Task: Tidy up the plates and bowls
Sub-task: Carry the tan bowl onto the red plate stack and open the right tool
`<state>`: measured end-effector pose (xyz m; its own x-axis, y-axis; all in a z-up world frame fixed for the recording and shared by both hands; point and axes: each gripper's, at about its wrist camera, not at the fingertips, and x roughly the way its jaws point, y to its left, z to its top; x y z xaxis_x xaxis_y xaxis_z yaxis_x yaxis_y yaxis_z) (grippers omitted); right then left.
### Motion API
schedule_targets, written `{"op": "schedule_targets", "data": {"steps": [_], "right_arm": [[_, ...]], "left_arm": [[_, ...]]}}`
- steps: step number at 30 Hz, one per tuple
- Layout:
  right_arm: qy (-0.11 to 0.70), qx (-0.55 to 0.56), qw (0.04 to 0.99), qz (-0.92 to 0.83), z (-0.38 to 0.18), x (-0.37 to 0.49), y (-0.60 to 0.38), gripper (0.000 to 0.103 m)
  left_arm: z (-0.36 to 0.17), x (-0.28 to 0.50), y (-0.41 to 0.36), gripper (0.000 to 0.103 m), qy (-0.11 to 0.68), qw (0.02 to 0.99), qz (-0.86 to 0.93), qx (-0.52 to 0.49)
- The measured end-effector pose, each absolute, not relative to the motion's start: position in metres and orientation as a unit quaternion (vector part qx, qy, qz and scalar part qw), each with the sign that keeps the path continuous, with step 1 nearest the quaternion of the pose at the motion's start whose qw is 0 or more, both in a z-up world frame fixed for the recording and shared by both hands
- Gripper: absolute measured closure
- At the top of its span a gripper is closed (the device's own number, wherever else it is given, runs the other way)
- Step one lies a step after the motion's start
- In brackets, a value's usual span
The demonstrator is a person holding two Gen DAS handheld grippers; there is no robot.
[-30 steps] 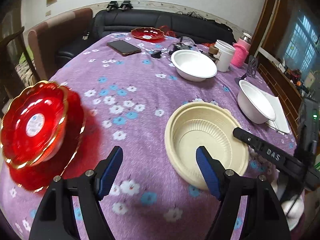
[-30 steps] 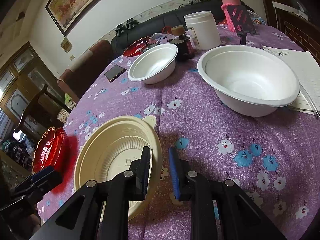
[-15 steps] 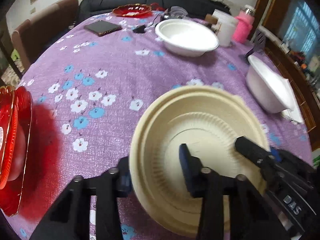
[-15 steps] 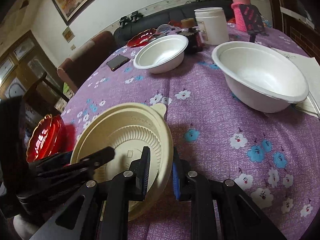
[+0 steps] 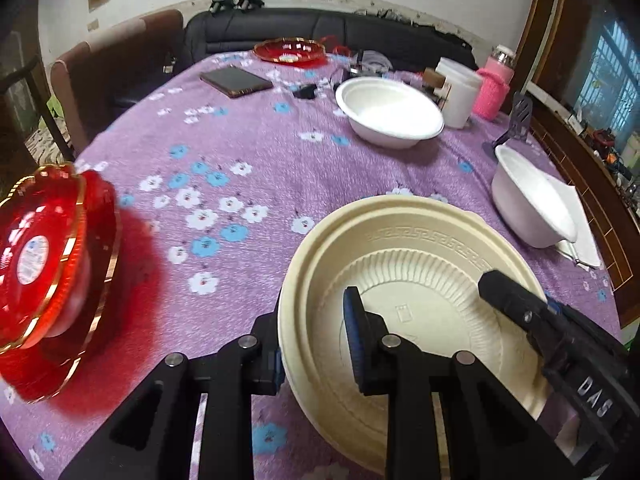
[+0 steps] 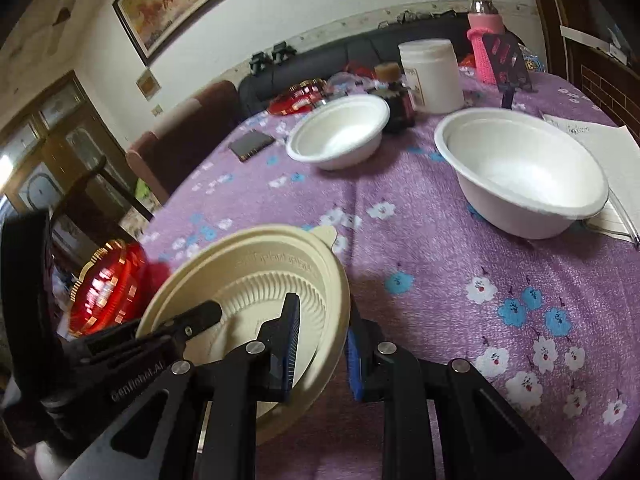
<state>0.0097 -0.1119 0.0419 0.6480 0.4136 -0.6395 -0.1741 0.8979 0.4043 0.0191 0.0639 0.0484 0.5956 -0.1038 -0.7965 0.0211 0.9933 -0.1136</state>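
**Both grippers clamp the cream plate**

The left gripper (image 5: 316, 344) has just been closing and now pinches the near rim of the cream plate (image 5: 420, 280), a ribbed, round disposable dish tilted up off the purple floral tablecloth (image 5: 248, 152). The right gripper (image 6: 322, 344) bites the opposite rim, jaws tight on it. Left of the plate, at the table edge, stacked glossy red gold-rimmed plates (image 5: 36, 256). Beyond the plate lies open cloth. Right of it, a smooth white bowl (image 6: 524, 176), empty; farther back a second white bowl (image 6: 340, 132), also empty.
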Motion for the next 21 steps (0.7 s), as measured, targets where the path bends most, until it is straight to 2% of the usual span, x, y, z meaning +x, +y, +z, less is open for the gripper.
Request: {"op": "schedule_targets", "data": {"steps": [6, 13, 21], "right_arm": [[0.386, 0.169, 0.886, 0.195, 0.065, 0.004, -0.081, 0.080], [0.379, 0.128, 0.883, 0.246, 0.103, 0.011, 0.003, 0.080], [0.372, 0.063, 0.880, 0.289, 0.131, 0.013, 0.099, 0.080]], "left_arm": [[0.079, -0.005, 0.104, 0.079, 0.418, 0.906, -0.024, -0.067], [0.117, -0.021, 0.184, 0.079, 0.382, 0.919, 0.023, -0.099], [0.129, -0.020, 0.266, 0.079, 0.371, 0.916, 0.083, -0.126]]}}
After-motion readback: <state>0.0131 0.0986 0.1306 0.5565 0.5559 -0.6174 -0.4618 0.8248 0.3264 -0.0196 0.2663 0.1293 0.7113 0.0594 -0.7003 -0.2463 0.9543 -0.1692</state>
